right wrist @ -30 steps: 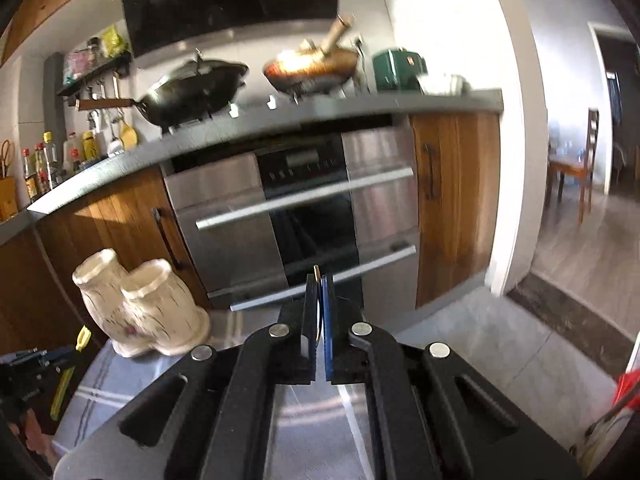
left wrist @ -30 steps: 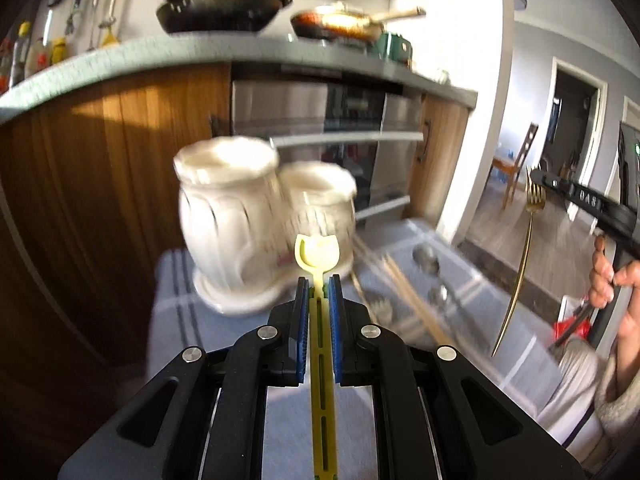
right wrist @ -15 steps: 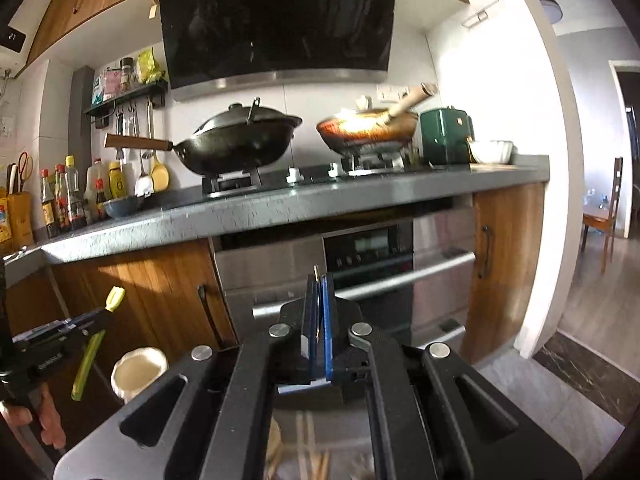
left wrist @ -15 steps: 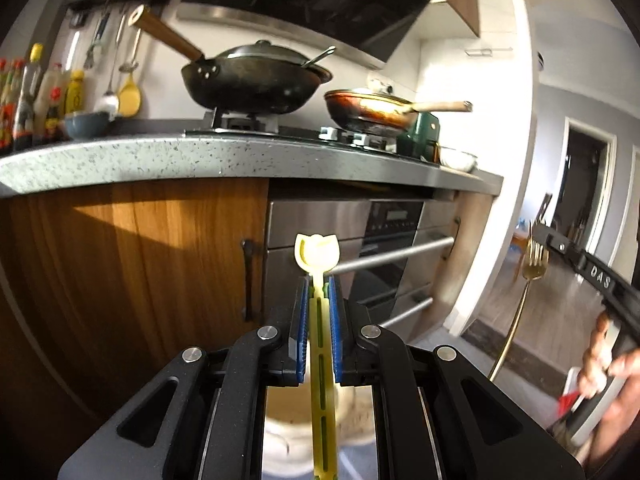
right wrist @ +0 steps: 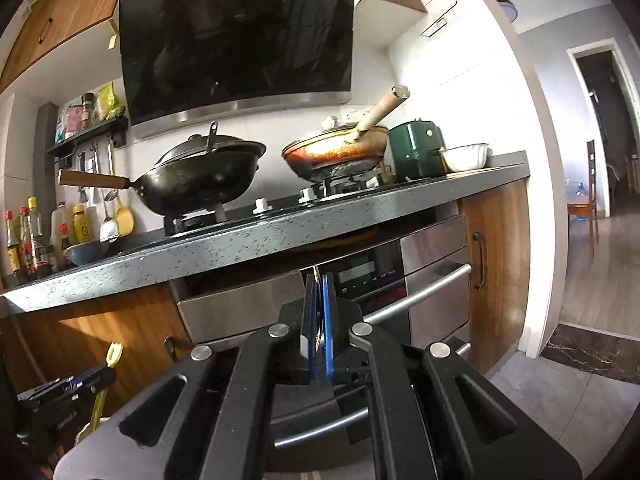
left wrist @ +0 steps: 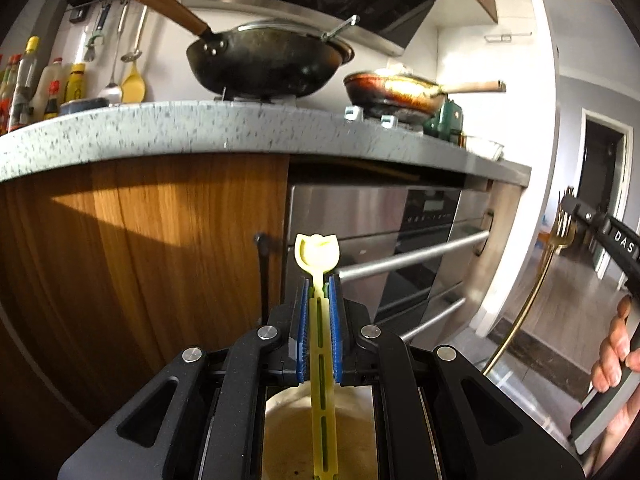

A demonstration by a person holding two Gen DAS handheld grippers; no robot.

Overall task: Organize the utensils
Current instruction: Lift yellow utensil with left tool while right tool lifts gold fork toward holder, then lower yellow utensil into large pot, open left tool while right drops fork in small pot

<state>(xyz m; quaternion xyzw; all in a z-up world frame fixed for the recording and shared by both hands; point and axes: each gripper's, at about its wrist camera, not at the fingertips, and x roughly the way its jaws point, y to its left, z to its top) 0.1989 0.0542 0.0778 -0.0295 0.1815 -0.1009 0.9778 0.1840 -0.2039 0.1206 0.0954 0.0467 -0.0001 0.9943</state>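
My left gripper (left wrist: pixel 319 284) is shut on a yellow plastic utensil (left wrist: pixel 320 344) with a tulip-shaped top end. It hangs upright over the open mouth of a white ceramic holder (left wrist: pixel 316 440) seen between the jaws below. My right gripper (right wrist: pixel 319 280) is shut on a gold fork (left wrist: pixel 532 292). In the left wrist view the fork hangs tines up at the far right. In the right wrist view only a thin edge of it shows between the pads. The left gripper and yellow utensil (right wrist: pixel 105 384) show at the lower left there.
A kitchen counter (left wrist: pixel 200 128) with a black wok (left wrist: pixel 268 64) and a frying pan (left wrist: pixel 396 92) runs overhead. Wooden cabinet doors (left wrist: pixel 140 240) and a steel oven (left wrist: pixel 384 232) face me. Bottles (right wrist: pixel 36 236) stand at the left. A doorway (right wrist: pixel 604 128) opens to the right.
Both views have tilted upward from the cloth and holders to the counter. The left gripper has moved over the holder's mouth with the yellow utensil. The fork stays gripped.
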